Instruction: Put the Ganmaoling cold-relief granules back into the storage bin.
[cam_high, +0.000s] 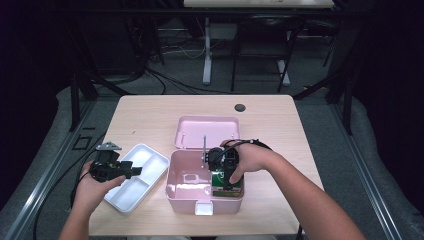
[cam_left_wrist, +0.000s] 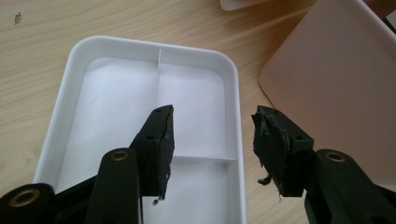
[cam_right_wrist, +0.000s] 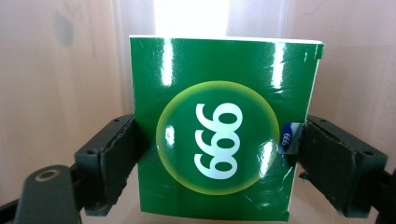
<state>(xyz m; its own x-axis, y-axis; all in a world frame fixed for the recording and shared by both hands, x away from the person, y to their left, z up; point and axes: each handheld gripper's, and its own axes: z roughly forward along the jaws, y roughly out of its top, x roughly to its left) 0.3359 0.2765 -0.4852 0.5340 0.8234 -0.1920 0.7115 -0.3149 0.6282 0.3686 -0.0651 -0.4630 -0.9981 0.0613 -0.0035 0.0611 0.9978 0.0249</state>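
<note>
A pink box (cam_high: 172, 192) stands open at the front middle of the table, its lid (cam_high: 206, 131) lying back behind it. Inside its right half is a green carton (cam_high: 223, 181) marked 999 (cam_right_wrist: 215, 140). My right gripper (cam_high: 227, 177) reaches down into the box and is shut on the carton (cam_right_wrist: 212, 144), one jaw against each side edge, with pink walls (cam_right_wrist: 56, 70) around it. Left of the box lies a white divided tray (cam_high: 125, 197). My left gripper (cam_high: 136, 170) hovers open over the tray (cam_left_wrist: 154, 44) with nothing between its fingers (cam_left_wrist: 212, 123).
A small dark round cap (cam_high: 240, 107) sits in the tabletop at the back right. The pink box has a white latch (cam_high: 204, 208) at its front, close to the table's near edge. Its side wall (cam_left_wrist: 336, 79) rises right of the tray.
</note>
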